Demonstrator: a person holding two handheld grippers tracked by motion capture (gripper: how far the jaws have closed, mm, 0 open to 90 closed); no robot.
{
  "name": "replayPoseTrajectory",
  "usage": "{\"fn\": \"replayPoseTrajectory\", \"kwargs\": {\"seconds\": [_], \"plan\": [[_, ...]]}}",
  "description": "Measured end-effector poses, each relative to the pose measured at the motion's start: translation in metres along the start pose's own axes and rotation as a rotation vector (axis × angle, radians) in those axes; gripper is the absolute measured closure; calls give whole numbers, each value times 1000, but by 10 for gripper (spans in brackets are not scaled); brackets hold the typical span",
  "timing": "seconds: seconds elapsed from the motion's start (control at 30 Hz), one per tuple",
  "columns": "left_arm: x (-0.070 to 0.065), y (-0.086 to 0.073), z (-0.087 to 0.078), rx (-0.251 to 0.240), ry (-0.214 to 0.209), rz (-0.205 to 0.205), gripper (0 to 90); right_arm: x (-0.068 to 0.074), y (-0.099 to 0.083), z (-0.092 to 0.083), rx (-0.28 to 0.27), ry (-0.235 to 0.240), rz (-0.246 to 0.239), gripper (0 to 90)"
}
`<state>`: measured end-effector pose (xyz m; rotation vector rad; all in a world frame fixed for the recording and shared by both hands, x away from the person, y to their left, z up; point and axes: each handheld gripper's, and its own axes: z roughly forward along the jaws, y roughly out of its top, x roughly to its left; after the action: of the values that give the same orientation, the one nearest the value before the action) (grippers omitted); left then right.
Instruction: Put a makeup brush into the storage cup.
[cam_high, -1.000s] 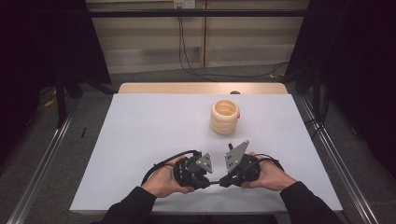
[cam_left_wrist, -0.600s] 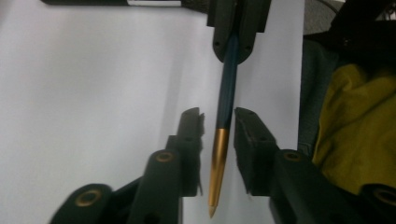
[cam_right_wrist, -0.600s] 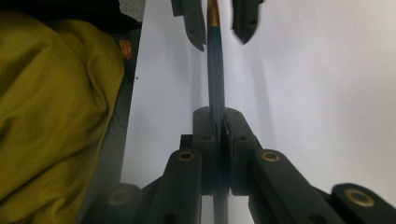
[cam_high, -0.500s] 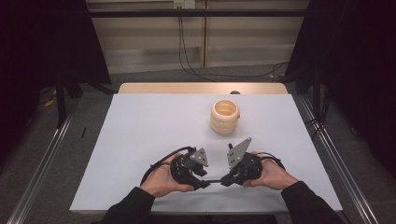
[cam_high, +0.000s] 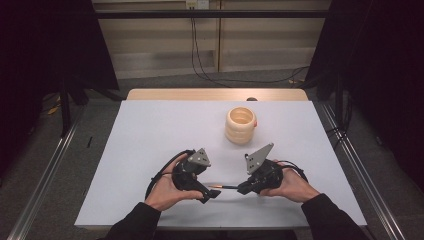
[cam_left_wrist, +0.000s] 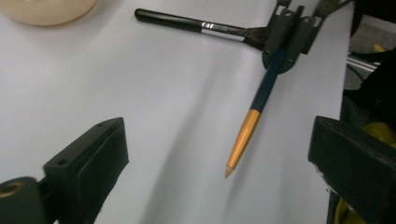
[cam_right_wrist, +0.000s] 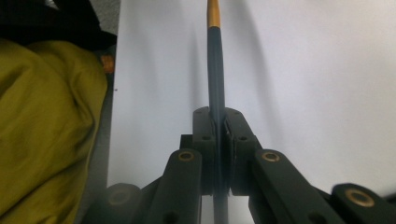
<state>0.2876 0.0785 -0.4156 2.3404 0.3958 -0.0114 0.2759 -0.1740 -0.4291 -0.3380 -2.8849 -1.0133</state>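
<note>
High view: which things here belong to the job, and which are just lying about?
In the job: blue-and-gold pen; right gripper, clamped on it; left gripper, fingers just opened, off the pen.
Lying about: ribbed beige cup, untouched; white table.

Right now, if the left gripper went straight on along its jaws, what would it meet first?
Most likely the pen's orange tip, which points back between the open jaws of the left gripper. The right gripper clamps the pen's dark barrel farther along. Depth is hard to judge, so it might pass just beside.
</note>
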Motion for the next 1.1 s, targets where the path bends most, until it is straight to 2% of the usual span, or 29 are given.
{"fn": "replayPoseTrajectory", "kwargs": {"seconds": [0.07,0.1,0.13,0.2,0.23,0.3,0.33,0.37,0.43,0.47,0.53,0.57,0.67,0.77,0.9,1.03,1.07,1.1], "plan": [[0,-2,-5,-32,13,-8,40,-2,-1,-1,-13,-11,6,845],[0,-2,-7,-43,21,0,40,-1,-2,-2,-24,-21,20,845],[-1,-4,-10,-64,17,13,42,-2,-2,-4,-31,-16,20,845],[-1,-5,-13,-97,3,-8,35,-2,-4,-6,-41,-29,32,845],[-1,-6,-15,-109,10,-4,35,-2,-5,-7,-45,-32,23,845],[-3,-9,-19,-134,54,-2,38,-2,-6,-10,-61,-39,48,845],[-3,-10,-19,-145,55,-1,36,-1,-7,-11,-75,-53,50,845],[-2,-12,-21,-151,66,-14,36,-1,-7,-12,-74,-59,60,845],[0,-15,-23,-159,60,-46,36,1,-8,-14,-91,-70,72,846],[1,-16,-24,-178,59,-60,36,2,-9,-15,-103,-68,72,845],[1,-18,-26,-203,87,-64,36,4,-10,-14,-96,-78,91,845],[2,-20,-27,-223,96,-68,35,5,-10,-14,-97,-68,94,845],[1,-24,-28,-250,100,-72,32,7,-12,-12,-117,-66,102,845],[0,-27,-28,-278,142,-78,28,8,-12,-12,-129,-78,111,845],[-1,-29,-31,-322,155,-86,28,9,-13,-17,-197,-98,127,846],[-3,-30,-35,-360,202,-80,25,9,-15,-21,-257,-82,123,846],[-3,-30,-35,-362,207,-79,25,9,-14,-22,-270,-84,122,846],[-3,-30,-36,-376,195,-87,25,9,-14,-22,-284,-92,122,845]]}}
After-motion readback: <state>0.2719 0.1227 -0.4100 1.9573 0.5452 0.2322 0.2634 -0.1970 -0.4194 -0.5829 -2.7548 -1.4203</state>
